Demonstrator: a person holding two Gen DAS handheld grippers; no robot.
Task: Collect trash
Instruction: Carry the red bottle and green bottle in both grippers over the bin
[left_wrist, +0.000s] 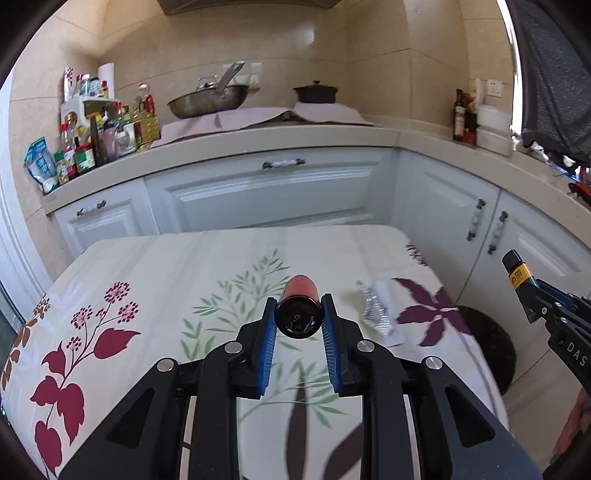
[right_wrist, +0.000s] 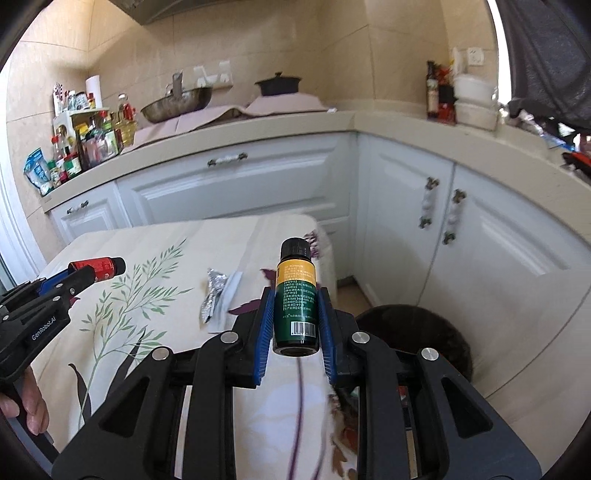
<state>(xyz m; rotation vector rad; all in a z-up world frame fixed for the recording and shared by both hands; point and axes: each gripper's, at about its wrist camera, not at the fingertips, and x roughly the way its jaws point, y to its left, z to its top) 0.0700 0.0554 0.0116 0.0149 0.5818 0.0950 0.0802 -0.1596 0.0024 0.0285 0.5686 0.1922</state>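
Note:
My left gripper (left_wrist: 298, 303) is shut on a small red-labelled bottle (left_wrist: 299, 308) and holds it above the flowered tablecloth (left_wrist: 147, 280); the bottle also shows in the right wrist view (right_wrist: 98, 268). My right gripper (right_wrist: 295, 295) is shut on a green and yellow labelled bottle (right_wrist: 295, 295) with a black cap, held above the table's right edge; it also shows in the left wrist view (left_wrist: 519, 278). A crumpled foil wrapper on a white paper strip (left_wrist: 376, 308) lies on the table, also in the right wrist view (right_wrist: 216, 293).
A dark round bin (right_wrist: 417, 332) stands on the floor right of the table, also in the left wrist view (left_wrist: 491, 350). White cabinets (left_wrist: 273, 188) run behind. The counter holds jars and bottles (left_wrist: 92, 140), a wok (left_wrist: 208, 99) and a black pot (left_wrist: 316, 92).

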